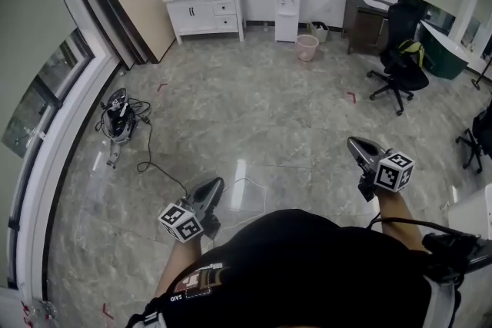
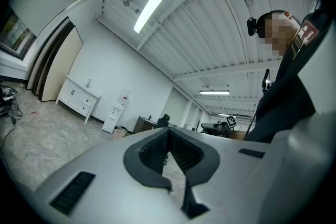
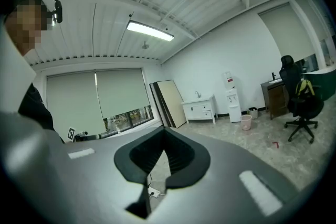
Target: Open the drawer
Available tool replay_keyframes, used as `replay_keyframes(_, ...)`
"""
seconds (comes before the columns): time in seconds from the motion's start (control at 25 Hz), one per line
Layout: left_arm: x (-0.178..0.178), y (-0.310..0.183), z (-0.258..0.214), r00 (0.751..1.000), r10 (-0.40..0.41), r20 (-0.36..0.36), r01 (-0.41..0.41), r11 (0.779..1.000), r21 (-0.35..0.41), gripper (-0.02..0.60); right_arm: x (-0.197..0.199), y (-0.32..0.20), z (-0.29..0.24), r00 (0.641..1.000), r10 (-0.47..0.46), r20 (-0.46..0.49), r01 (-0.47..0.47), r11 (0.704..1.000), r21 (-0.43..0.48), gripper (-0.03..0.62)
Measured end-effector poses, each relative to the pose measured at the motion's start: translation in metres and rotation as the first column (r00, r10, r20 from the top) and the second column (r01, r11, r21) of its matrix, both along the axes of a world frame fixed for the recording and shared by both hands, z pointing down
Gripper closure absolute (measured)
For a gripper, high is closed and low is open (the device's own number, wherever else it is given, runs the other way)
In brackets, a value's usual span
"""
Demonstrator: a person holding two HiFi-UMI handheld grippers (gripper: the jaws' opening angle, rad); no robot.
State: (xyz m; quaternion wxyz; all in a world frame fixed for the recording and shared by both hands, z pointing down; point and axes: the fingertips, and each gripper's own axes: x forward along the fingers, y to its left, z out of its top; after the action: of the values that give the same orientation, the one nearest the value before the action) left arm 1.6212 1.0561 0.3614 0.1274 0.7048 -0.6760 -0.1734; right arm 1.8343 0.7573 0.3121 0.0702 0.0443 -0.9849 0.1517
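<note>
Tongs level, closed, empty: left tongs [image 1: 217, 182], right tongs [image 1: 352, 142].

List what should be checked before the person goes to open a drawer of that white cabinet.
1. Cabinet in sight: ok. The white cabinet stands against the far wall.
2. Drawer within reach: not ok. The drawers are far across the floor.
3. Drawer handle shape: cannot tell, too small from here.
4. Grippers empty: ok. Neither the left gripper nor the right gripper has anything between its fingers.
5. Fingers apart for a handle: not ok, both pairs are together.
6. Walkway: not ok. A cable lies on the floor just ahead.
</note>
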Motion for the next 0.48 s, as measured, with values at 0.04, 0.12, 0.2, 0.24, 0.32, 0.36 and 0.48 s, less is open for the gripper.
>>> replay_keyframes(0.04, -0.009, 0.0, 0.004, 1.0, -0.01, -0.01, 0.01, 1.0, -0.006, 0.581, -0.011, -0.003, 0.0, 1.0, -0.008, 0.001, 0.008, 1.0, 0.001, 0.594)
replay_keyframes(0.12, -0.025, -0.002, 0.011, 0.999, -0.031, -0.03, 0.03, 0.999, -0.021, 0.581, -0.03, -0.008, 0.004, 1.0, -0.027, 0.001, 0.027, 1.0, -0.005, 0.593)
replay_keyframes(0.2, -0.036, -0.012, 0.014, 0.998, -0.04, -0.046, 0.039, 0.999, -0.024, 0.581, -0.045, -0.016, 0.011, 0.999, -0.047, -0.004, 0.047, 0.999, -0.02, 0.592)
replay_keyframes(0.24, -0.039, -0.019, 0.014, 0.998, -0.041, -0.048, 0.04, 0.999, -0.023, 0.581, -0.05, -0.022, 0.014, 0.998, -0.056, -0.007, 0.055, 0.998, -0.029, 0.592)
replay_keyframes(0.32, -0.044, -0.039, 0.012, 0.998, -0.043, -0.037, 0.042, 0.999, -0.025, 0.581, -0.058, -0.04, 0.022, 0.998, -0.068, -0.007, 0.068, 0.997, -0.045, 0.593)
replay_keyframes(0.36, -0.045, -0.05, 0.01, 0.999, -0.046, -0.026, 0.045, 0.999, -0.028, 0.581, -0.06, -0.052, 0.025, 0.997, -0.073, -0.005, 0.072, 0.996, -0.053, 0.594)
replay_keyframes(0.48, -0.05, -0.087, 0.007, 0.997, -0.071, 0.014, 0.071, 0.997, -0.036, 0.581, -0.069, -0.099, 0.034, 0.996, -0.087, 0.012, 0.088, 0.994, -0.071, 0.593)
